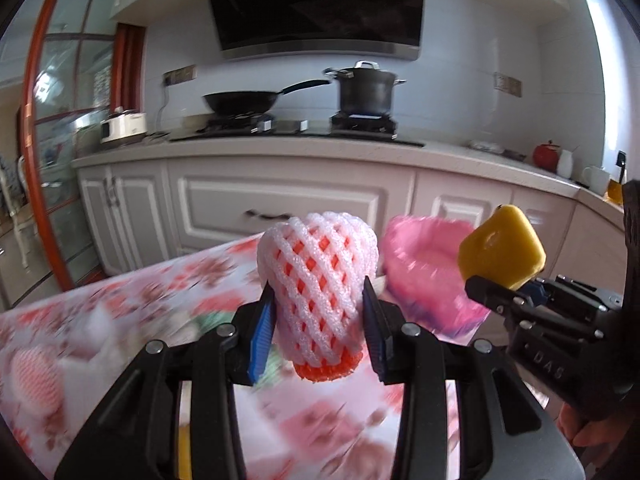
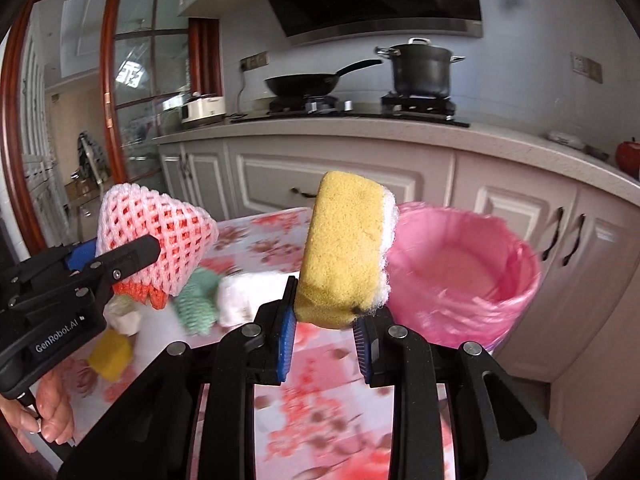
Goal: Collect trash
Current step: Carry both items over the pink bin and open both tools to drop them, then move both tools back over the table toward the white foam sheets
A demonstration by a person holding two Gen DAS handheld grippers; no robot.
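Observation:
My left gripper (image 1: 318,320) is shut on a pink-and-orange foam fruit net (image 1: 318,280) and holds it above the floral table (image 1: 120,320). It also shows in the right wrist view (image 2: 132,256), with the net (image 2: 156,232) in it. My right gripper (image 2: 326,316) is shut on a yellow sponge (image 2: 344,252) and holds it up, left of the pink-lined trash bin (image 2: 460,276). In the left wrist view the sponge (image 1: 502,246) sits right of the bin (image 1: 424,268).
On the table lie a green foam net (image 2: 198,300), a white wad (image 2: 244,296), a yellow sponge piece (image 2: 110,354) and another foam net (image 1: 34,384). Kitchen cabinets (image 1: 280,200) and a stove with a wok (image 1: 240,100) and a pot (image 1: 364,88) stand behind.

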